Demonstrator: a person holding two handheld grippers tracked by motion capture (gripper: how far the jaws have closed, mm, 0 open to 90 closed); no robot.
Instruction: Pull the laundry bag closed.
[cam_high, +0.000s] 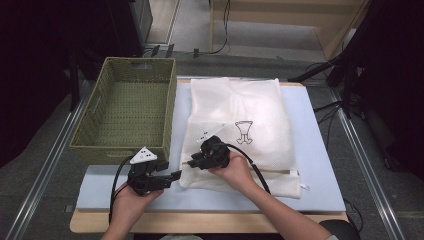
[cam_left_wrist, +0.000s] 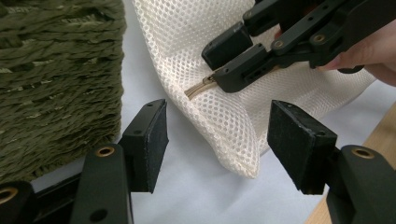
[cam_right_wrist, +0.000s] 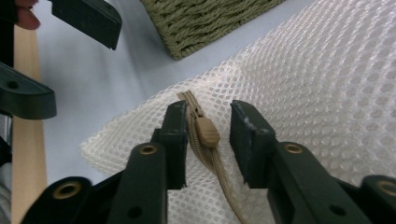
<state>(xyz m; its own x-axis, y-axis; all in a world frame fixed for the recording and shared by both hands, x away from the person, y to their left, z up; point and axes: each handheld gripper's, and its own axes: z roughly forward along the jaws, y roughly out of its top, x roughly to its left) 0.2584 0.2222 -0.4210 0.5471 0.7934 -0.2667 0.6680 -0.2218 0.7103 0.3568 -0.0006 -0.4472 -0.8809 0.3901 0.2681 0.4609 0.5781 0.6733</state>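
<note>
Two hand-held grippers work at the near left corner of a white mesh laundry bag (cam_high: 240, 130) on a pale blue table mat (cam_high: 320, 165).

The right gripper (cam_right_wrist: 208, 133) is lowered over the bag's corner, its jaws narrowed to either side of the tan zipper pull (cam_right_wrist: 207, 132) without yet pressing on it. The left gripper (cam_left_wrist: 217, 140) hovers just beside that corner, jaws wide apart with the bag's tip between them, untouched. A green woven rectangular basket (cam_high: 125, 107) stands to the left of the bag, close to it.
</note>
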